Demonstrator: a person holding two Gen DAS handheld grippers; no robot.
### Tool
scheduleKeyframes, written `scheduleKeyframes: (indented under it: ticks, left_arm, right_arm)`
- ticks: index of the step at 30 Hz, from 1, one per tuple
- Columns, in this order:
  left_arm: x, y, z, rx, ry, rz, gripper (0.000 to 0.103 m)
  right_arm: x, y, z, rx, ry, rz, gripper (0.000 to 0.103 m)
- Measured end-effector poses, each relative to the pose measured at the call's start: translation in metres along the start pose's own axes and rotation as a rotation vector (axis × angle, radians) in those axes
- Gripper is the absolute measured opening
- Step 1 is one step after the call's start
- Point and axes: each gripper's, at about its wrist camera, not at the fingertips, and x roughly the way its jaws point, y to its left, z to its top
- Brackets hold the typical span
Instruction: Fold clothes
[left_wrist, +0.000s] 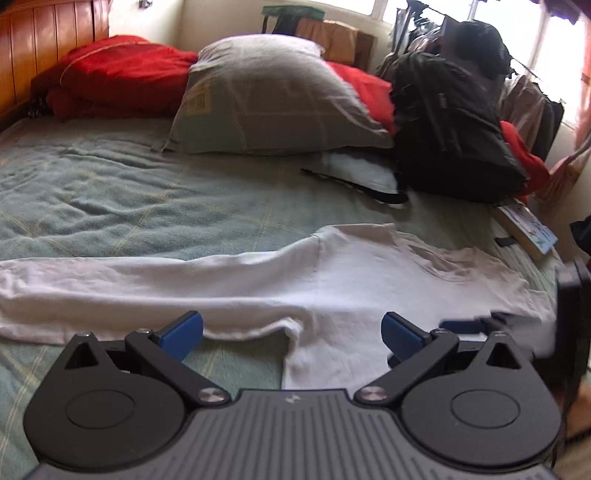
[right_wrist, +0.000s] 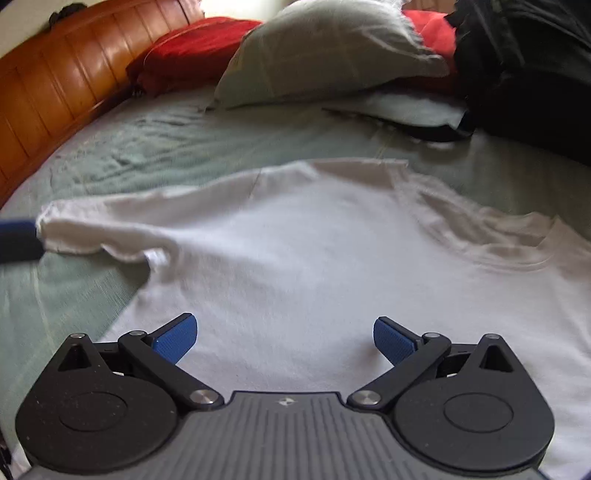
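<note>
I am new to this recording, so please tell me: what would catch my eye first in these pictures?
First, the white long-sleeved shirt spread flat on the green bedsheet, right before both open grippers. Behind it, a grey pillow leans on red bedding at the wooden headboard, with a black backpack to the right.

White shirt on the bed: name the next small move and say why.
Probably lower the left gripper onto the long sleeve and close on it. Both grippers are open and hold nothing, the white shirt lies flat, and that sleeve stretches out unfolded.
</note>
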Motion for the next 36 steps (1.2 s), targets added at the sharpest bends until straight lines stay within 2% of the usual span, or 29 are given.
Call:
scheduleKeyframes:
  ticks: [4,12,16,25,28,30,34,36]
  left_arm:
    - [0.041,-0.002,0.015,0.034,-0.001,0.012,0.102]
    - [0.112,-0.009,0.034,0.129,-0.043,0.005,0.102]
    - [0.115,-0.010,0.016,0.170,-0.013,-0.080,0.102]
    - [0.115,-0.011,-0.004,0.210,0.046,-0.114,0.102]
    - [0.125,-0.008,0.004,0.164,0.087,-0.132,0.102]
    - [0.137,0.000,0.013,0.091,0.096,-0.157,0.102]
    - [0.153,0.011,0.034,0.007,0.077,-0.159,0.102]
    - [0.146,0.017,0.046,-0.005,0.048,-0.147,0.100]
  right_arm:
    - [-0.001,0.002,-0.009,-0.061,-0.020,0.010,0.103]
    - [-0.022,0.006,-0.014,-0.118,-0.097,0.157,0.103]
    - [-0.022,0.007,-0.014,-0.109,-0.118,0.193,0.103]
    - [-0.011,-0.002,-0.013,-0.051,-0.099,0.183,0.103]
    - [-0.009,-0.003,-0.014,-0.040,-0.095,0.188,0.103]
    - [-0.009,-0.003,-0.014,-0.032,-0.098,0.186,0.103]
    - [-0.009,-0.006,-0.014,-0.016,-0.098,0.190,0.103]
    - [-0.009,-0.010,-0.013,-0.002,-0.104,0.199,0.103]
